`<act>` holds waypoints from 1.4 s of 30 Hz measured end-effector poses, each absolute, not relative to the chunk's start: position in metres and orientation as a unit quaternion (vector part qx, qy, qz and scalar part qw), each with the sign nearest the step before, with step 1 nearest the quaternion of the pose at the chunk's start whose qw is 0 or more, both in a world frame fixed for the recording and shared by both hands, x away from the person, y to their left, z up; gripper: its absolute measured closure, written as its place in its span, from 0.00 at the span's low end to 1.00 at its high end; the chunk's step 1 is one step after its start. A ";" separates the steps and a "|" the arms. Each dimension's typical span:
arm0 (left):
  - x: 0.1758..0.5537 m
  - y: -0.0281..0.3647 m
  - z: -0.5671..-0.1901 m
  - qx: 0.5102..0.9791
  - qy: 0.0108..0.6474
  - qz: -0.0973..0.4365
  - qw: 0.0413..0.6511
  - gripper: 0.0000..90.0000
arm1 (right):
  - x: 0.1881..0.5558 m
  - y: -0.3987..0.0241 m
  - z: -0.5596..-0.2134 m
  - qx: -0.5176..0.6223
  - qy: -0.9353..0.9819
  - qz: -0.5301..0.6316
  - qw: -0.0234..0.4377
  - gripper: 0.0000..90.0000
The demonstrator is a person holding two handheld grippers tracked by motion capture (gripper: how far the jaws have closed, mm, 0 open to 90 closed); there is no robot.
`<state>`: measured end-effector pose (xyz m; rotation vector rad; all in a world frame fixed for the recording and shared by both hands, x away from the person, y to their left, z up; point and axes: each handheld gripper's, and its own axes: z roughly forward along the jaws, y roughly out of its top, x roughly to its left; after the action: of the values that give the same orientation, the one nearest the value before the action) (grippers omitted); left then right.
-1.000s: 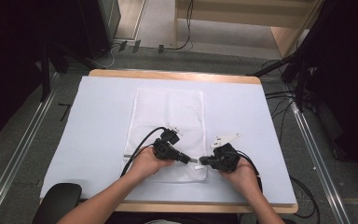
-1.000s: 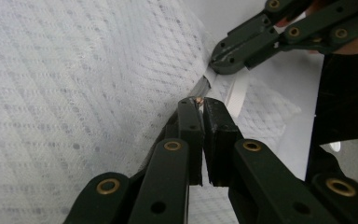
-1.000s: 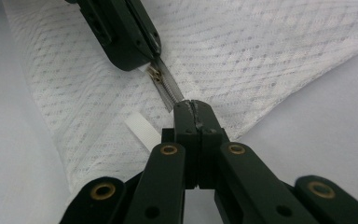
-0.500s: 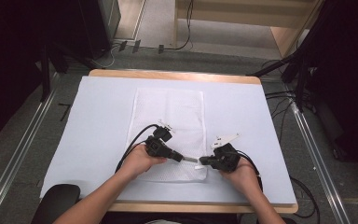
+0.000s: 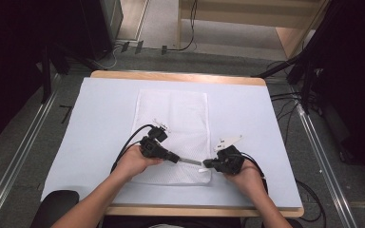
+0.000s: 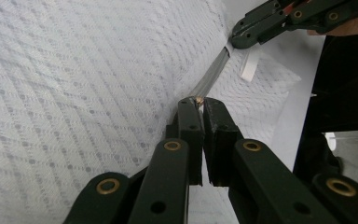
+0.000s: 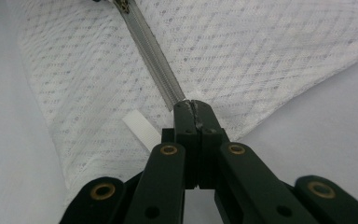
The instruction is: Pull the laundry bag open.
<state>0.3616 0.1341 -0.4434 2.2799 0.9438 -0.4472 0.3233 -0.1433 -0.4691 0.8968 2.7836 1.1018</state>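
- Left gripper [image 6: 199, 103] is clamped on the small metal zipper pull [image 6: 198, 99] of a white mesh zippered laundry bag [image 5: 171, 123].
- Right gripper [image 7: 191, 105] pinches the grey zipper tape [image 7: 154, 51] end; a blank white fabric tag [image 7: 140, 128] lies just beside it.

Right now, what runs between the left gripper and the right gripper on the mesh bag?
A taut stretch of grey zipper on the white mesh laundry bag spans from the left gripper to the right gripper, clearest in both gripper views.
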 end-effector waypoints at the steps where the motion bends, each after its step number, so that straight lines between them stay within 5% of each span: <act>1: 0.362 0.135 -0.443 0.865 0.354 -0.171 0.311 0.98 | 0.323 -0.143 -0.469 0.287 0.891 0.352 0.009 1.00; 42: 0.355 0.202 -0.435 0.854 0.391 -0.158 0.304 0.98 | 0.325 -0.144 -0.469 0.279 0.894 0.352 0.004 1.00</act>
<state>0.3548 0.2019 -0.4349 2.2626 1.0363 -0.4187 0.3254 -0.1436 -0.4689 0.8741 2.8010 1.1027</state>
